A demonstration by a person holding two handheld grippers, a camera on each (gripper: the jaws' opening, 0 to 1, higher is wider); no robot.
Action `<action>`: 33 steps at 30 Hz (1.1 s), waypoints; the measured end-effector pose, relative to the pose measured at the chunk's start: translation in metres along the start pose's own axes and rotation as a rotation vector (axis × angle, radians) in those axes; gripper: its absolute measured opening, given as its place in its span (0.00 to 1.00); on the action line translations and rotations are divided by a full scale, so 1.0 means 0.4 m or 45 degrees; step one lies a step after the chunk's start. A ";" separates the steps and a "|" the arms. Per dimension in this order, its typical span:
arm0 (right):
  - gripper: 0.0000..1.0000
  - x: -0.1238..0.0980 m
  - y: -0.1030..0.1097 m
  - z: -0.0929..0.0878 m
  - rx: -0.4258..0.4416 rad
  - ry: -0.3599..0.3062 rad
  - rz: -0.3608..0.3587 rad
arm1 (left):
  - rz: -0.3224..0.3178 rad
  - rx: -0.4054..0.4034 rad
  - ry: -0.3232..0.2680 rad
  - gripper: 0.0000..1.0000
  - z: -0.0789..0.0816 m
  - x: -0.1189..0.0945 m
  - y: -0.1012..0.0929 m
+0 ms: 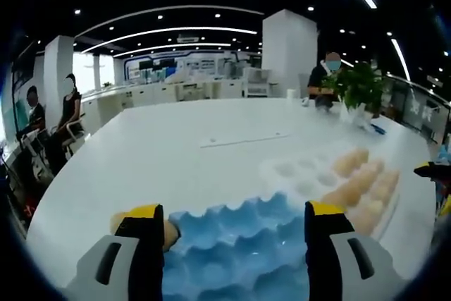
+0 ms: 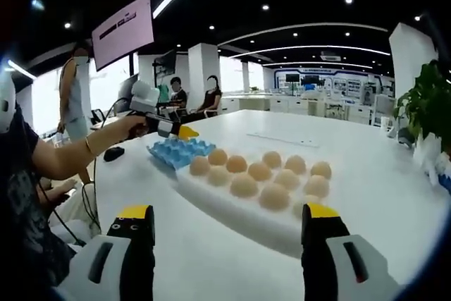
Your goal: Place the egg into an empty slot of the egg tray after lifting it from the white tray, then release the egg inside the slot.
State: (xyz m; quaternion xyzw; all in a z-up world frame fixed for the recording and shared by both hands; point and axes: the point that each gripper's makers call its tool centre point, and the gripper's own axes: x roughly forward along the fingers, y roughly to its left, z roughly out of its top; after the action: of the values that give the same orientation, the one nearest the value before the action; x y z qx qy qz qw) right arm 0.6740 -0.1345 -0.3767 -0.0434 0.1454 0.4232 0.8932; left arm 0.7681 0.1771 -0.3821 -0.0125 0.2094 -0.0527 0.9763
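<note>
Eggs (image 2: 259,171) fill the white tray (image 2: 232,206) beyond the parted right tongs (image 2: 229,234).

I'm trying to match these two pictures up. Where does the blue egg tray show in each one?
Left gripper view: the blue egg tray lies at the bottom centre, between that gripper's own two jaws.
Right gripper view: it sits left of centre, further off, at the far-left end of the white tray.
Shared landmark: the eggs on the white tray, right in the left gripper view, central in the right.
</note>
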 end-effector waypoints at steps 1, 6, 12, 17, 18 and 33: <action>0.89 0.001 0.002 0.000 -0.002 -0.001 0.000 | -0.005 -0.001 -0.001 0.84 0.001 0.001 -0.002; 0.89 0.004 0.002 0.000 -0.009 -0.001 -0.001 | -0.027 0.004 -0.009 0.83 0.002 -0.005 -0.026; 0.89 0.012 0.011 -0.003 -0.015 0.008 0.017 | -0.046 0.014 -0.009 0.83 0.006 -0.007 -0.036; 0.90 0.013 0.009 -0.006 -0.012 0.009 0.015 | -0.066 0.010 -0.023 0.82 0.016 -0.005 -0.049; 0.90 0.013 0.008 -0.006 -0.012 0.008 0.014 | -0.072 0.013 -0.022 0.82 0.016 -0.004 -0.055; 0.89 0.023 0.006 -0.016 -0.035 0.036 0.009 | -0.108 0.040 -0.033 0.81 0.025 -0.011 -0.111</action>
State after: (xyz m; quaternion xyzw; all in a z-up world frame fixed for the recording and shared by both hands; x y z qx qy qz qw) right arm 0.6761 -0.1274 -0.3853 -0.0611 0.1524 0.4278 0.8889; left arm 0.7640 0.1336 -0.3692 -0.0066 0.1953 -0.0970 0.9759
